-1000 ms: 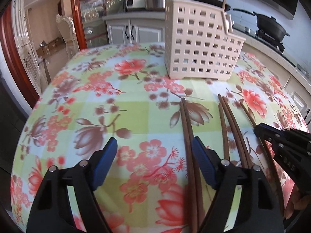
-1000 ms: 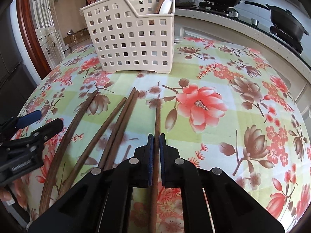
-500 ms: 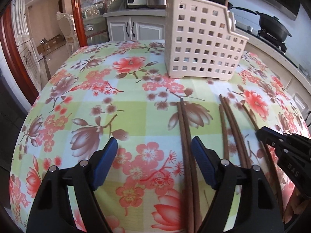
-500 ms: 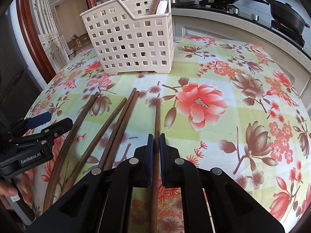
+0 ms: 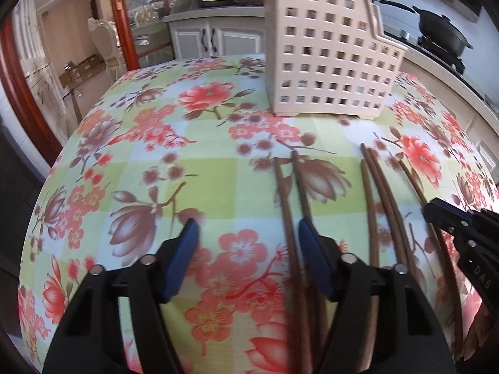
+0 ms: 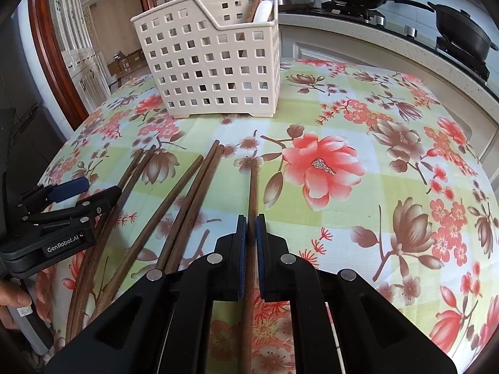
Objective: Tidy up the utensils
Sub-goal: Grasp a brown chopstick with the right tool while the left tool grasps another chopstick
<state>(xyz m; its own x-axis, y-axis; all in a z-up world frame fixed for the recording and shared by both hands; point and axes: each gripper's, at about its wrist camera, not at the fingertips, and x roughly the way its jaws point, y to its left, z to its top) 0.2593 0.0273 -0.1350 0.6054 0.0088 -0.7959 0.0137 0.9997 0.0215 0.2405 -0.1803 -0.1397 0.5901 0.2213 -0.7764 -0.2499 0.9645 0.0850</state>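
Single chopstick (image 6: 252,205) pinched between the blue pads of the right gripper (image 6: 251,243), jaws nearly closed on it, grabbed around the middle with the tip pointing toward the basket (image 6: 212,71). Looks to be lying on the flowery counter (image 6: 389,187) or barely off it, can't tell which.

Biggest risk: held at one narrow spot, so could easily swivel or droop in the pads once lifted and swung upright. Then the tip misses the opening, knocks the rim, or pokes into one of those square holes in the wall. Could also slide right out if the pinch is light (smooth wood, smooth pads).

Other worry: remaining chopsticks (image 6: 187,199) fanned out just to the left, some touching each other, a couple overlapping near the counter's near edge. Any sideways drag and they roll or get nudged off.

Left gripper (image 5: 246,258) wide open, holding nothing, hovering low with one stick of a pair (image 5: 293,218) between its fingers and the other passing under its right finger. Closing from there likely catches just one, or scissors the two apart. Also close to the right gripper, so bumping is possible if both go for the basket together.

Basket standing upright at the far side of the counter, well apart from the loose sticks. Already in the taller back part: one brown stick leaning out and something white (spoon, probably). Front part not visible enough to say.
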